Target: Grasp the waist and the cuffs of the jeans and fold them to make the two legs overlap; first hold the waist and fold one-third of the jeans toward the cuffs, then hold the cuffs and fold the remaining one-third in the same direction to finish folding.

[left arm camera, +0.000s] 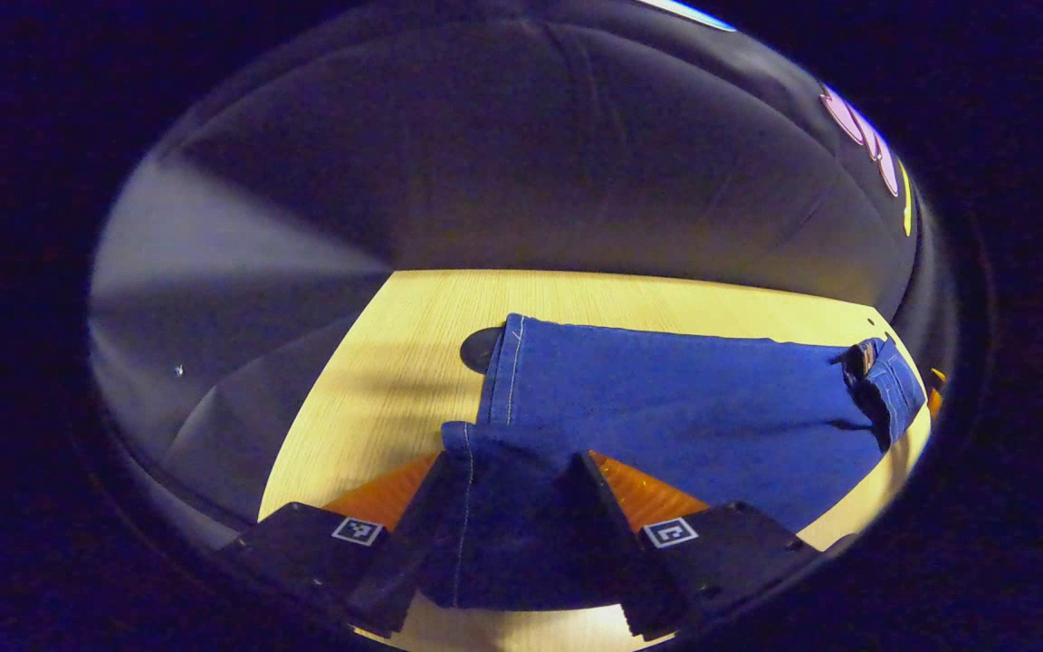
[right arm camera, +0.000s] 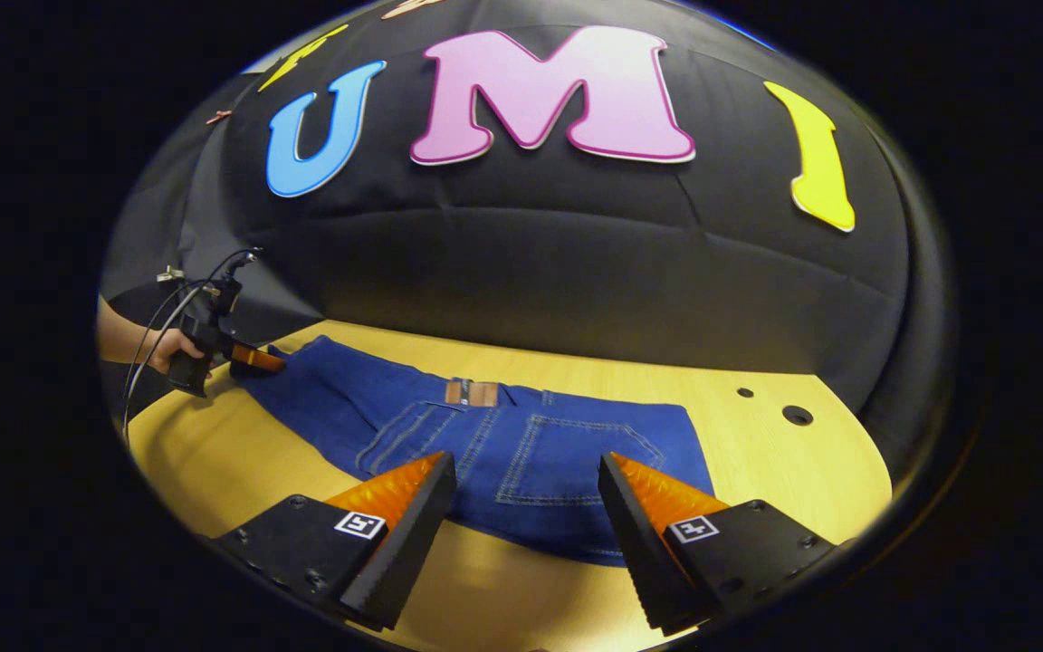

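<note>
On the wooden table (right arm camera: 784, 471) the jeans (right arm camera: 521, 448) are lying flat, waist toward the right gripper (right arm camera: 526, 507), whose fingers are standing apart just above the back pockets, touching nothing. At 9 o'clock in the right gripper view a hand (right arm camera: 164, 349) is holding the left gripper (left arm camera: 508, 507), fingers straddling a cuff (left arm camera: 485, 453); whether they pinch it I cannot tell. Round table holes (right arm camera: 796, 415) are lying at 3 o'clock.

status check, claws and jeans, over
Left claw around a jeans cuff, grip unconfirmed. Right claw open above the waist end. Jeans flat on table, unfolded. Nothing in the way.
</note>
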`<state>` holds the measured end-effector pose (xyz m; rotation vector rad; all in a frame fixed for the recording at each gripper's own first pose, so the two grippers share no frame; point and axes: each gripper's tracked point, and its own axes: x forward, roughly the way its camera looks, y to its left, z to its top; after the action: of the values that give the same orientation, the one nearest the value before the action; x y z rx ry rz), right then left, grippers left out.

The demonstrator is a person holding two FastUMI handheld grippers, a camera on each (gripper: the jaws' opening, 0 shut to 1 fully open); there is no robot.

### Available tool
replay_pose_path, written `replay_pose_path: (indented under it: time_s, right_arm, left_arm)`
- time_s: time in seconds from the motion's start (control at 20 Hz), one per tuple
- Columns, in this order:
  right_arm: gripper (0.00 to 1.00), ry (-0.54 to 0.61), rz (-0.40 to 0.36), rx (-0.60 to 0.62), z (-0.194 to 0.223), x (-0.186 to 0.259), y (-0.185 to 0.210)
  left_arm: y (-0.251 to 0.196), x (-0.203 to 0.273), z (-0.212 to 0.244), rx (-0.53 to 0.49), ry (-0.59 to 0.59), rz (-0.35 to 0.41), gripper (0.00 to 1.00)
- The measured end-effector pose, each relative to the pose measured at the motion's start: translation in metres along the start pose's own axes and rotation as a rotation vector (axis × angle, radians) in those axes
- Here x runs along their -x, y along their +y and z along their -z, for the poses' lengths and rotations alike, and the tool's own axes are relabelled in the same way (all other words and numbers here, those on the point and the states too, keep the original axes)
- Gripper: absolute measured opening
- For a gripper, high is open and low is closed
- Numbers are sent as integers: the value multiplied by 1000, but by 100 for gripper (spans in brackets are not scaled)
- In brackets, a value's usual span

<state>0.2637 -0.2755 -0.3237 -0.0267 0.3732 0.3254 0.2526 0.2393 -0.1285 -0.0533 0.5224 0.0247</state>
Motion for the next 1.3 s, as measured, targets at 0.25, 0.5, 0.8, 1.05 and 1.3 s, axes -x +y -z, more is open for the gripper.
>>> replay_pose_path:
  time_s: [0.25,0.5,0.8,1.05,1.3]
  right_arm:
    - [97,41,1,9,20,10,-2]
    - [97,41,1,26,21,14,-7]
    - [97,8,75,4,2,21,-46]
    - [97,-22,165,-12,-5,40,-92]
    - [97,-42,256,-52,-5,65,-140]
  left_arm:
    - [-28,-5,0,13,-28,71,40]
    - [-29,-2,0,57,-30,2,3]
    - [-63,60,-57,39,-117,8,6]
    - [-167,136,-121,-137,-194,112,6]
    - [-283,153,-140,-210,-173,180,6]
